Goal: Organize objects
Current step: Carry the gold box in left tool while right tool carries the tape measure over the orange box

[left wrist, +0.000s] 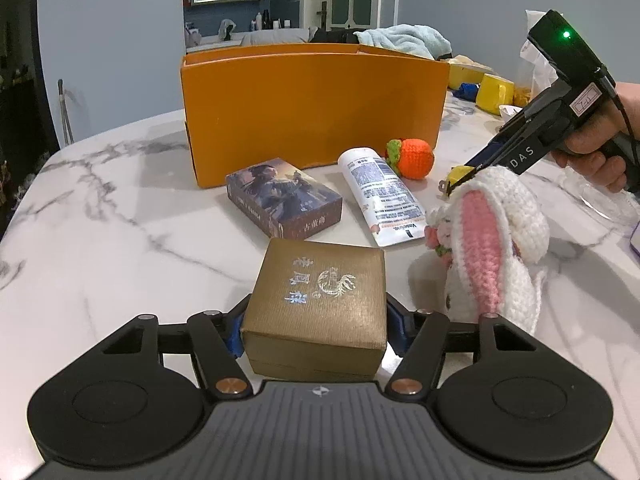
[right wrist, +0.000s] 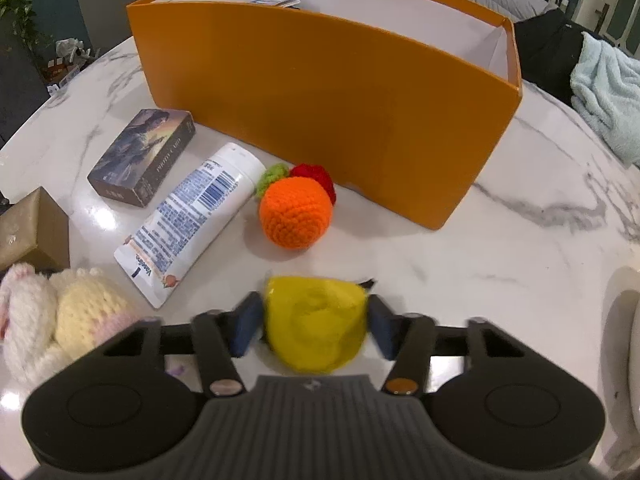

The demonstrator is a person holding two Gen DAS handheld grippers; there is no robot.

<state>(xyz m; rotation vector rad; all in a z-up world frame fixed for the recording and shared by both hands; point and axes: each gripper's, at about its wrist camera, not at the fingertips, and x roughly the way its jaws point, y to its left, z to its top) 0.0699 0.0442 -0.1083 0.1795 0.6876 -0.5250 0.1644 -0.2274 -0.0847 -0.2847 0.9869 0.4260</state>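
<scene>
The left gripper (left wrist: 314, 330) has its blue-padded jaws closed against both sides of a gold gift box (left wrist: 316, 308). The box is squarish, with a fine woven-look paper skin, silver foil characters and a rooster emblem on the lid, and a visible seam where lid meets base. It sits at the near edge of the marble table (left wrist: 120, 216), whether resting or lifted cannot be told.

The right gripper (right wrist: 316, 326) has its jaws pressed on a soft yellow object (right wrist: 316, 322), rounded, matte and dimpled on top; motion blur hides its exact make. It is held near the middle of the table, in front of the orange box.

The orange box (right wrist: 320, 96) is a tall open-topped cardboard container with smooth orange outer walls and white inner walls, standing toward the far edge of the table. Some flat printed item lies inside near its far wall.

Just before its front wall lie a crocheted orange ball (right wrist: 295, 216) with green and red knit pieces attached, a white plastic Vaseline tube (right wrist: 192, 220) lying on its side with the cap toward the box, and a glossy illustrated card box (right wrist: 142, 156) lying flat. The tube lies between card box and ball. A crocheted white rabbit (left wrist: 488, 248) with pink ear lining lies at the right of the gold gift box, fuzzy and limp.

The tabletop is polished white stone with grey veining.
</scene>
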